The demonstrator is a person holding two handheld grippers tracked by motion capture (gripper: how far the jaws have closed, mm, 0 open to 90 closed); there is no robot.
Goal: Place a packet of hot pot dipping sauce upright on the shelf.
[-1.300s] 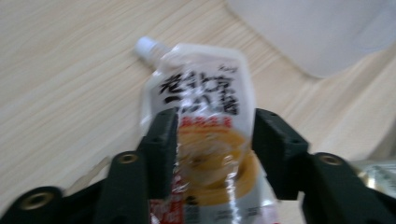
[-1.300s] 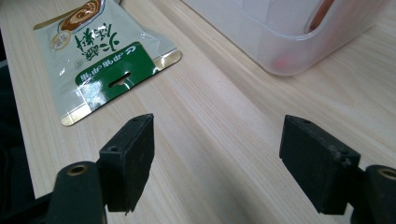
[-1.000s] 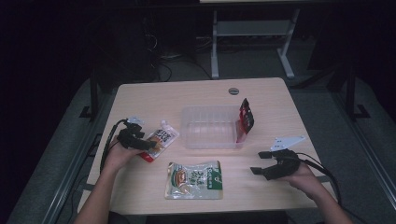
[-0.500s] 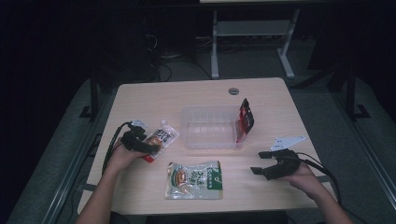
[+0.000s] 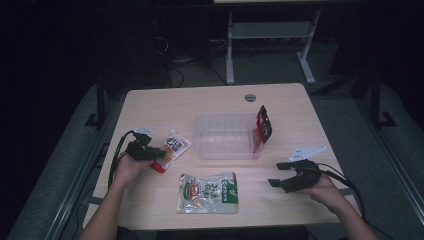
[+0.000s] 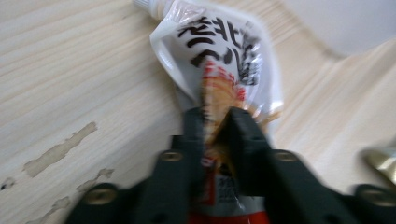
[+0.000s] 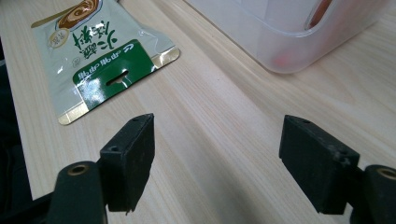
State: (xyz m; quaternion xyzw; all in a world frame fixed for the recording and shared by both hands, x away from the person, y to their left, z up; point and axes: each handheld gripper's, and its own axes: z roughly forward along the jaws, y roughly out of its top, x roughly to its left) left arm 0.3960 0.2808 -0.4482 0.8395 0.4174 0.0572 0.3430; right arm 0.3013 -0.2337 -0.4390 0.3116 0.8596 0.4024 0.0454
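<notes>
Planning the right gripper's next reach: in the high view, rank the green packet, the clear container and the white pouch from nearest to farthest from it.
1. Green packet, on its left, front of table.
2. Clear container, farther back, mid-table.
3. White pouch, far left, pinched by the left gripper.

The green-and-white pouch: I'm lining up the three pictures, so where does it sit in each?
High view: the green-and-white pouch lies flat at the table's near edge, below the clear tray.
Left gripper view: not in it.
Right gripper view: upper left, beyond the right gripper.
Shared landmark: the clear tray, at the top right of the right gripper view.
</notes>
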